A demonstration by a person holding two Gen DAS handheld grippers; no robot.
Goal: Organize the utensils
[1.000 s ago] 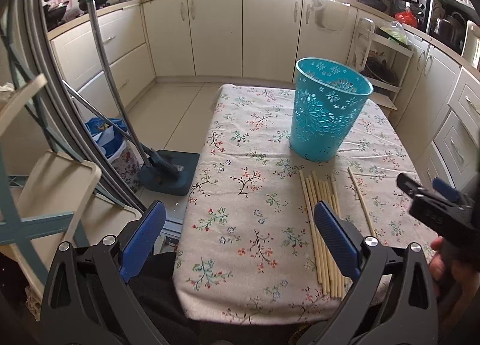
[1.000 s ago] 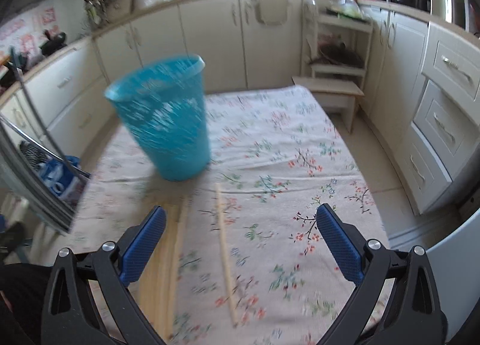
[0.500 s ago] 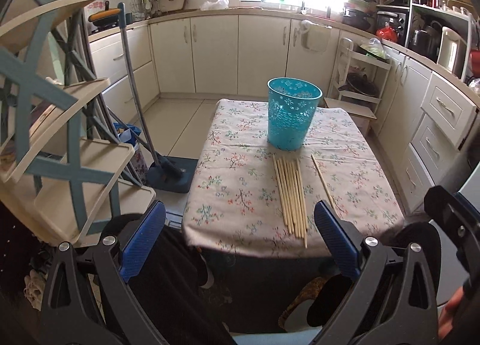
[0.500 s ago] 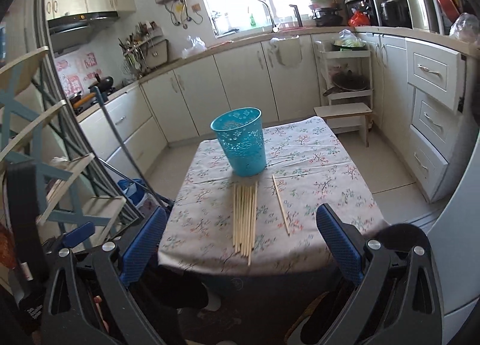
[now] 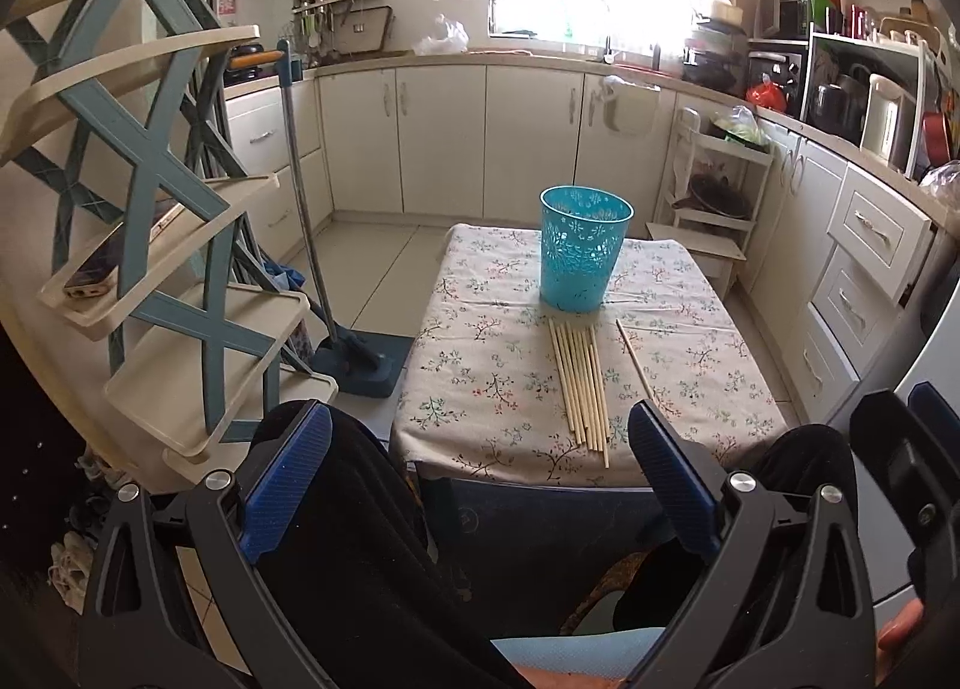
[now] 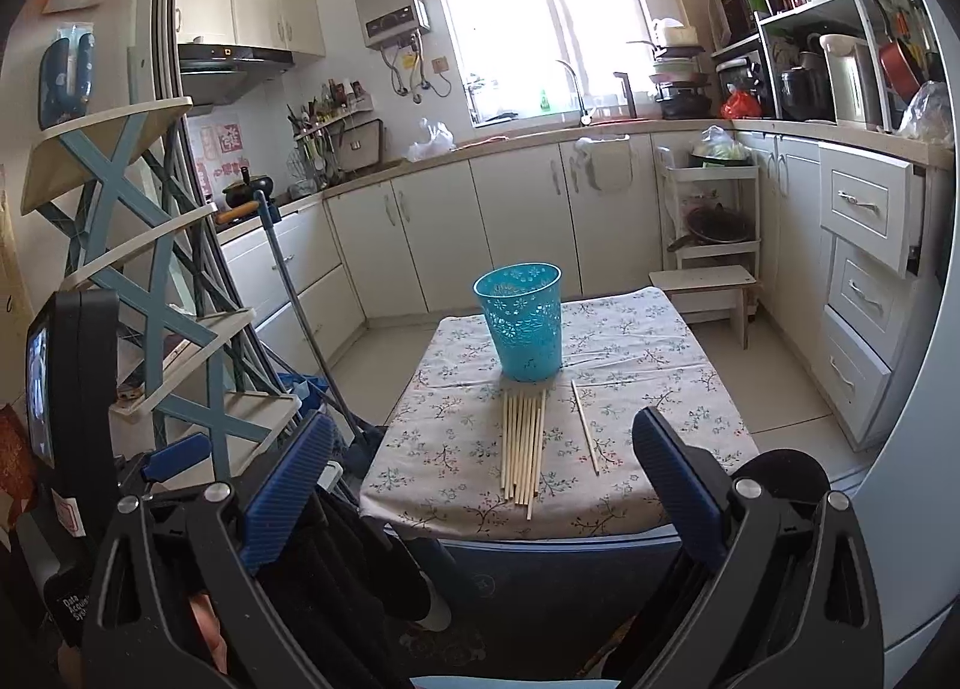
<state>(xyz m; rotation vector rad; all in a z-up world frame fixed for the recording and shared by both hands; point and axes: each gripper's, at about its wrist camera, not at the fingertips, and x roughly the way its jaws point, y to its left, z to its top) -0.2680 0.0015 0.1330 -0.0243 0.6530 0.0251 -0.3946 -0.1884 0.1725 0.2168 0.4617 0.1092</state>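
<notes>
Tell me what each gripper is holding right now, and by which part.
Nothing is held. The left gripper and the right gripper are both open and empty, back from the table. The chopsticks lie untouched beside the blue basket.

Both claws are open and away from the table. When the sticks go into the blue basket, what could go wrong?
1. The blue basket is tall, looks light and has lace-like holes; a push could tip it, and thin sticks may slip through.
2. The bundle of sticks lies flat and close-packed, its near ends by the table edge; a claw may knock some off.
3. The single stick lies flat, so hard to pinch.
</notes>
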